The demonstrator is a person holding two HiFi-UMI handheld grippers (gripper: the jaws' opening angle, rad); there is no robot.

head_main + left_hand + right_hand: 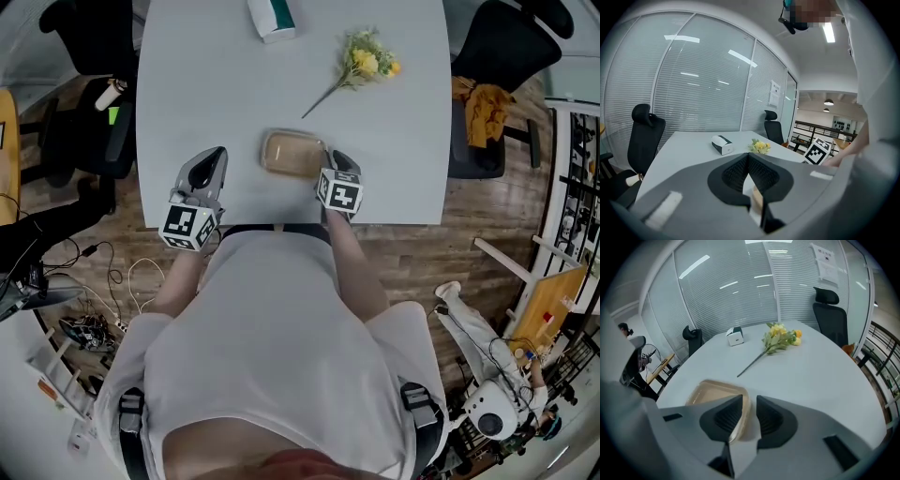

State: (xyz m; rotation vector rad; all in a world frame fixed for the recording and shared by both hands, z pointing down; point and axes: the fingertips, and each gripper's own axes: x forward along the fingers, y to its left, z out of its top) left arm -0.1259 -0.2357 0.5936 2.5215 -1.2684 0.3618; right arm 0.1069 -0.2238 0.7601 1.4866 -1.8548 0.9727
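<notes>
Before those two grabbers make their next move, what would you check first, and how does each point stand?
1. Right gripper lined up on the tan tray: ok, the tray's rim sits in the gap between its jaws.
2. Right jaws closed on that rim: not ok, a narrow gap shows.
3. Left gripper empty: ok, jaws together with nothing between them.
4. Left gripper clear of the tray: ok, it is apart from the tray, to its left.
5. Flowers and white box out of the way: ok, both lie farther across the table.
</notes>
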